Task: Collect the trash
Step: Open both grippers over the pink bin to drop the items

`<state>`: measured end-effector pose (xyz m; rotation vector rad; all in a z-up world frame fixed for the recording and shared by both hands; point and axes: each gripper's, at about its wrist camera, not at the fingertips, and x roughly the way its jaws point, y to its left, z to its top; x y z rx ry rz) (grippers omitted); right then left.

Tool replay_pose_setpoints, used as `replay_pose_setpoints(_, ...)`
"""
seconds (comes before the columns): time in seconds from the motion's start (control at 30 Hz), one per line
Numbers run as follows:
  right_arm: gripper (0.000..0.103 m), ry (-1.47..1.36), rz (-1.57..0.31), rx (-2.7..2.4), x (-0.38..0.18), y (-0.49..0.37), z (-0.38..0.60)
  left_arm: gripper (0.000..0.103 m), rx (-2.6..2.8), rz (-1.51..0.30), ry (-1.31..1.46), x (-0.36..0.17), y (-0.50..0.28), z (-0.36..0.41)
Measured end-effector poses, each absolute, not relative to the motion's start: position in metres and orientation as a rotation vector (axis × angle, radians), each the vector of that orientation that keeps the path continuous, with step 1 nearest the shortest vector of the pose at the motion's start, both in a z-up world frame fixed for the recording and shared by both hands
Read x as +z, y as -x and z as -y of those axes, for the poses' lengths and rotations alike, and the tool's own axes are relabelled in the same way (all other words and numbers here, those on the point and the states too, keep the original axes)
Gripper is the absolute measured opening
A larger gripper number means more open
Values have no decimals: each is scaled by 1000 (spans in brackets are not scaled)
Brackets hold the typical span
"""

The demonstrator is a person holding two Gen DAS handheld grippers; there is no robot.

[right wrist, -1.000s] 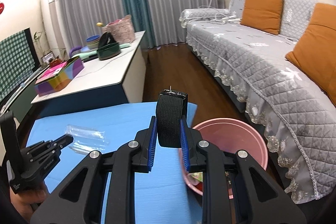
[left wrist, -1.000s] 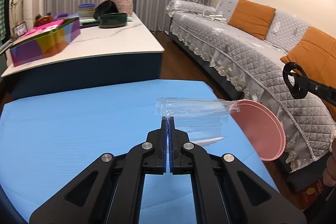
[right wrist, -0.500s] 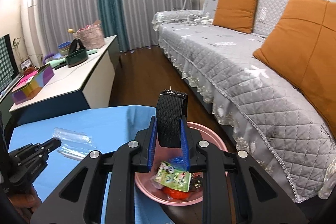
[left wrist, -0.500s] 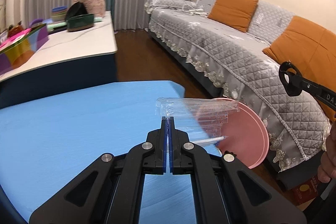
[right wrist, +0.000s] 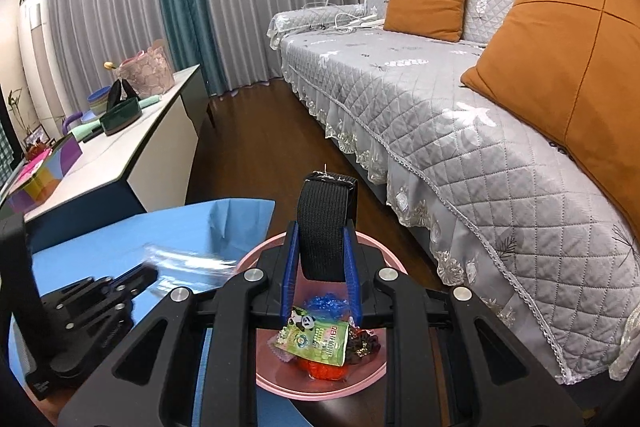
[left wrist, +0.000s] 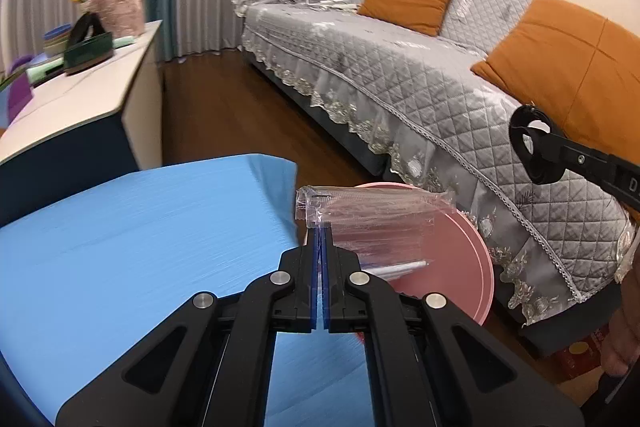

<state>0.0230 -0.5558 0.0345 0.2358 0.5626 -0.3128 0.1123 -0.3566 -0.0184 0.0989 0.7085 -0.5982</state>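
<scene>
Left gripper [left wrist: 320,243] fingers pinch a flimsy clear wrapper [left wrist: 372,223] by its corner; right gripper [right wrist: 320,251] squeezes a soft black strap [right wrist: 324,227] (both light) above the pink bin [right wrist: 320,387].

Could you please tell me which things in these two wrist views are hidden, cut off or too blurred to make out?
- Right wrist view: the pink bin floor is partly hidden by the right gripper and its black strap.
- Right wrist view: the clear plastic wrapper is smeared by motion blur.
- Left wrist view: the bin's contents are hidden by its rim and the left gripper.
- Left wrist view: a hand is cut off by the edge.
</scene>
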Motion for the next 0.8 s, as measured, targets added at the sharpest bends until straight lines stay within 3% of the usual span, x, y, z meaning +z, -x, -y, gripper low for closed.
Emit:
replay_pose_setpoints(0.3,23,-253,-603,-325,18,-33,567,1,-649,-747,-145,-41,-133,398)
replay_pose_setpoints(0.4,28,-260,-619,-331,12,-36,570,2,-682,-777,-137,-48,-140,406)
replay_pose_setpoints(0.43,33,-264,-627,-331,10,-37,572,8,-702,-794,-124,-51,-142,407)
replay_pose_setpoints(0.47,52,-267,-625,-339,10,-37,573,27,-711,-810,-122,-54,-143,408)
replay_pose_setpoints(0.5,69,-268,-616,-349,10,-36,573,36,-706,-812,-129,-57,-142,408)
replay_pose_setpoints(0.53,73,-266,-607,-361,11,-35,574,43,-702,-804,-130,-58,-140,407)
replay_pose_setpoints(0.8,88,-315,-590,-383,15,-32,581,46,-698,-773,-89,-46,-119,379)
